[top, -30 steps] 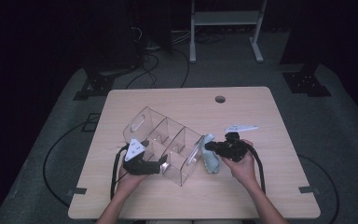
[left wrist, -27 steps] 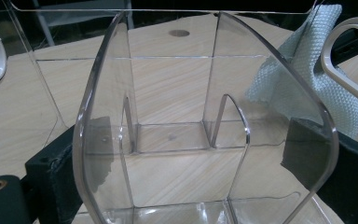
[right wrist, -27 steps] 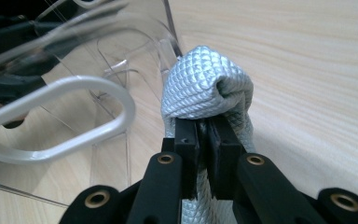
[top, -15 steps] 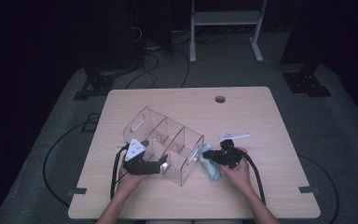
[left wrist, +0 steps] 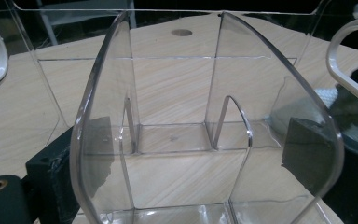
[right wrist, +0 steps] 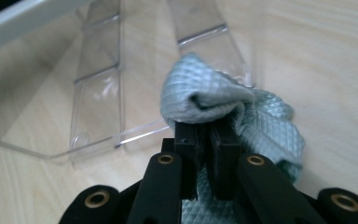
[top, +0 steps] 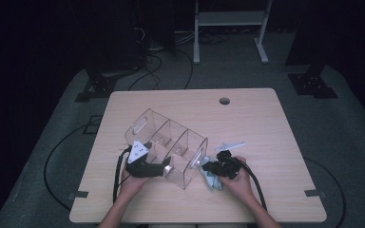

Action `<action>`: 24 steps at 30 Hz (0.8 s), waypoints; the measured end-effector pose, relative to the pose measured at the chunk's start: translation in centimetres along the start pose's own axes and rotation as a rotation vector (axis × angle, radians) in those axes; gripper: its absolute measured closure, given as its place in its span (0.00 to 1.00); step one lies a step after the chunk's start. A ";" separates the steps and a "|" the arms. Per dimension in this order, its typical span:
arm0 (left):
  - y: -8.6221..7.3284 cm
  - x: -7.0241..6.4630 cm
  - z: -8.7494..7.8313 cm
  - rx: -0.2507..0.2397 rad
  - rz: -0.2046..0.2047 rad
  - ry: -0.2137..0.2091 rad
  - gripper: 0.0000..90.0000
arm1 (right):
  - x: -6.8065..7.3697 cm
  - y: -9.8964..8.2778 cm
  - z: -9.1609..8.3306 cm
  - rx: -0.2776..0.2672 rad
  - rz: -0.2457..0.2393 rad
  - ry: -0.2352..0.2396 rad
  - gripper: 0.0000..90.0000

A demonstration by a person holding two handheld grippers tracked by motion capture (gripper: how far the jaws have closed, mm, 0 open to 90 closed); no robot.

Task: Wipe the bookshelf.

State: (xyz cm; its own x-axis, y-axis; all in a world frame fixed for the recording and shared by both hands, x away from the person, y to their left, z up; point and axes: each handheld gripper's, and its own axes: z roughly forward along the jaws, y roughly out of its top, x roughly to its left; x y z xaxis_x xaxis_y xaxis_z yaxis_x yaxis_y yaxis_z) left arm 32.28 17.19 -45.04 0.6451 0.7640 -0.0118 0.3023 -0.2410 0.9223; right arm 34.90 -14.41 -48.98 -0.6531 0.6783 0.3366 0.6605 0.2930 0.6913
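Step in hand: wiping the clear organiser w/ a cloth. The left tool (top: 167,169) steadies the clear organiser (top: 166,142) at its near edge; in the left gripper view the jaws stand either side of the curved end wall (left wrist: 205,121). Whether the pads actually press on the acrylic cannot be told through the glare, so its grip state is unconfirmed.

The right tool (right wrist: 204,140) is closed tight on a bunched fold of the pale blue cloth (right wrist: 223,102); the jaws nearly meet, w/ fabric pinched between them and the rest of the cloth spilling out to the side and below.

Position: the organiser lies tipped on the table (top: 275,123), near-centre, three compartments showing. In the high view the cloth (top: 212,179) sits at the organiser's right end, approx. at the foot of the end wall, low to the table. In the right gripper view the cloth wad lies just beside the organiser's base rim (right wrist: 135,133); contact probable, not certain.

Next move, as judged: bring the wad against the end wall, then stroke along it w/ light, even pressure. Reqs: left tool must hold the organiser against sliding; keep the jaw tips off the acrylic to avoid scratches.
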 end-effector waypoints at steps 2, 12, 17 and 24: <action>0.0 0.0 0.0 -0.001 0.002 -0.001 0.05 | -0.7 0.2 0.0 -0.017 0.026 -0.016 0.92; 0.1 -0.1 0.2 0.001 -0.002 0.010 0.05 | 2.3 -1.3 0.3 0.009 -0.029 0.081 0.92; 0.1 0.0 0.1 0.003 0.000 0.008 0.05 | 4.9 -2.3 0.4 0.035 -0.070 0.162 0.92; 0.1 0.1 0.1 0.001 0.002 0.009 0.05 | 3.7 -1.7 0.1 -0.039 -0.048 0.094 0.92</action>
State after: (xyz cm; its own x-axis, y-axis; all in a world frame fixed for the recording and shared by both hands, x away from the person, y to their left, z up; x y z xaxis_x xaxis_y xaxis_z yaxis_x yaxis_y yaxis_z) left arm 32.42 17.18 -44.96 0.6395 0.7688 -0.0070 0.3019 -0.2427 0.9219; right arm 31.37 -12.40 -48.99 -0.7168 0.5974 0.3597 0.6137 0.2957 0.7321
